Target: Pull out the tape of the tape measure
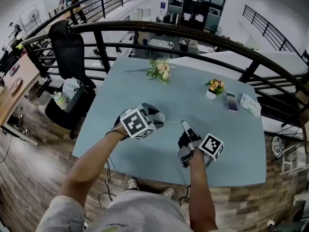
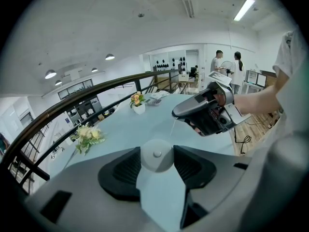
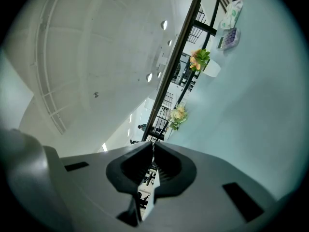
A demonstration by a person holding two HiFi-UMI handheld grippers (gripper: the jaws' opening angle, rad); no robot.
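Left claw (image 1: 153, 116) is clamped on the tape measure (image 2: 157, 154). The round pale case sits square between both pads, and the jaws stand wide only because the case is wide. The claw is angled down at the bench (image 1: 120, 88), lower centre of the head view. I read it as the anchor: case pinned so it can't follow the pull.

Right claw (image 1: 185, 126) is just right of it, near-closed, pinching a thin white strip edge-on between the pads: the tape (image 3: 151, 200). A narrow grip fits a thin blade, and the level pose should keep the pull in line with the case mouth. In the left gripper view a faint pale line runs from the case up to the right claw's tip. Only a short length looks to be out. The claws are near each other, so I'd say most of the pull is ahead.

Around:
- Flower bunch (image 1: 161, 70) at top centre of the bench.
- Small potted flower (image 1: 214, 87), calculator (image 1: 231, 102) and tissue pack (image 1: 250, 105) toward the upper right.
- All well apart from the claws.
- Bare bench to the right and lower right of the right claw.
- If the pull heads up-right, pot and calculator are first in line.
- Dark railing (image 1: 193, 33) behind the far edge, office chair (image 1: 70, 52) off the left side. Neither is in the way.
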